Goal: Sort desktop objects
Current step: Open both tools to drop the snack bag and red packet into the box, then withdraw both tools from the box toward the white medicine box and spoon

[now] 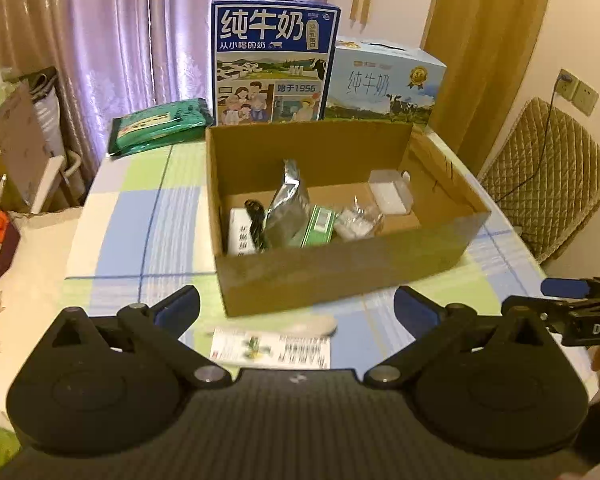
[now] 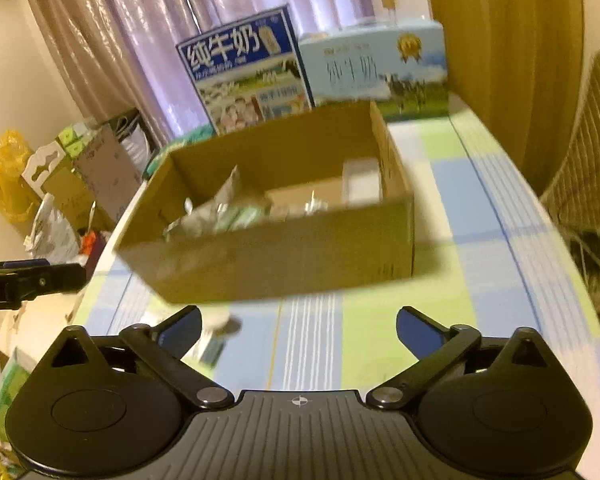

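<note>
1. Your left gripper (image 1: 296, 308) has its jaws spread wide with nothing between them; it hangs over the near edge of the tabletop (image 1: 148, 216).
2. Your right gripper (image 2: 299, 326) is likewise spread wide and empty, also above the near edge.
3. Just ahead of your left fingers, a printed leaflet (image 1: 272, 347) lies flat on the checked cloth at the near edge, and a pale oval thing (image 1: 314, 325), too blurred to name for sure, lies just beyond it, between the leaflet and the cardboard box.
4. The cardboard box (image 1: 340, 272) stands open in the middle of the tabletop, near both grippers.
5. Inside it you can see a silver pouch (image 1: 286, 216) leaning upright, a green packet (image 1: 318, 226) beside it, a black item (image 1: 256, 220) on a white card (image 1: 238, 236) at the box's left end, a crumpled clear wrapper (image 1: 358, 218), and a clear plastic case (image 1: 390, 192) towards the far right corner.
6. Behind the box, along the far edge, stand a tall blue milk carton (image 1: 274, 60) and a pale blue milk carton (image 1: 384, 80); a green package (image 1: 160, 124) lies at the far left corner.
</note>
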A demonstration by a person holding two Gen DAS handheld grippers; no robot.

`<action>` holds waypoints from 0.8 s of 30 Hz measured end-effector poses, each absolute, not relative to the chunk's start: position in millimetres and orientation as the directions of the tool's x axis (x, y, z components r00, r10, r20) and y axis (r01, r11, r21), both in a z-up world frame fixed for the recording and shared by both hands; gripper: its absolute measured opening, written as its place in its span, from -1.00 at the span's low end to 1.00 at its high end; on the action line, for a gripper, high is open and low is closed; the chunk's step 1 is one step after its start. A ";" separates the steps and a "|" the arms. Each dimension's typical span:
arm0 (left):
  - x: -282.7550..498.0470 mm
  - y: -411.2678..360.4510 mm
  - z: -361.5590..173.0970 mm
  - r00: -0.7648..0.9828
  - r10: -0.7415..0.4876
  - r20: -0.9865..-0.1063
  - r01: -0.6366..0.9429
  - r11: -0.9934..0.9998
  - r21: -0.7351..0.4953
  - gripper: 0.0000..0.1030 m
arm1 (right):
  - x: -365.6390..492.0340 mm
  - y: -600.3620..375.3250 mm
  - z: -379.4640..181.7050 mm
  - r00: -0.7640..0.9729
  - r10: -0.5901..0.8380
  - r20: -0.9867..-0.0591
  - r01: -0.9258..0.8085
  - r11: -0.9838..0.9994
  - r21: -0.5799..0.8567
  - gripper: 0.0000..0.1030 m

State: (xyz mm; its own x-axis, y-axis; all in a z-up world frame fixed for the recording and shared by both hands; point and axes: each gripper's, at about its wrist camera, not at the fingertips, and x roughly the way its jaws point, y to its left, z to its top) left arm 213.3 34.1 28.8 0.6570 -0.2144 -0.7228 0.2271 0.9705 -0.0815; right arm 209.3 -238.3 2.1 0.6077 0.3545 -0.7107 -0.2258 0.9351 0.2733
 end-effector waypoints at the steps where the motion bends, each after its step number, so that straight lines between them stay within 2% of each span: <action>1: 204.0 35.1 27.6 0.664 -0.206 -0.718 0.220 0.973 -0.076 0.97 | 201.2 -236.5 0.7 0.601 0.356 -0.716 -0.233 0.934 0.269 0.96; 6: 164.7 40.3 23.5 0.671 -0.177 -0.720 0.196 0.979 -0.058 0.97 | 162.4 -225.4 -4.9 0.587 0.345 -0.732 -0.269 0.936 0.226 0.96; 13: 125.6 48.3 24.1 0.685 -0.164 -0.710 0.181 0.982 -0.053 0.97 | 131.3 -216.9 -11.4 0.567 0.361 -0.740 -0.284 0.929 0.236 0.96; 24: 113.0 53.6 5.3 0.647 -0.144 -0.749 0.186 0.982 -0.028 0.97 | 121.1 -215.1 -21.2 0.560 0.374 -0.740 -0.314 0.922 0.228 0.96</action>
State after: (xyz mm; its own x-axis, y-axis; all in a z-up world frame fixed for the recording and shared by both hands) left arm 113.0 53.6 5.3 0.6470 -0.1441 -0.7487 0.1858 0.9822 -0.0285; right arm 121.1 -215.1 -21.2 0.5597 0.3738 -0.7396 -0.3141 0.9216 0.2281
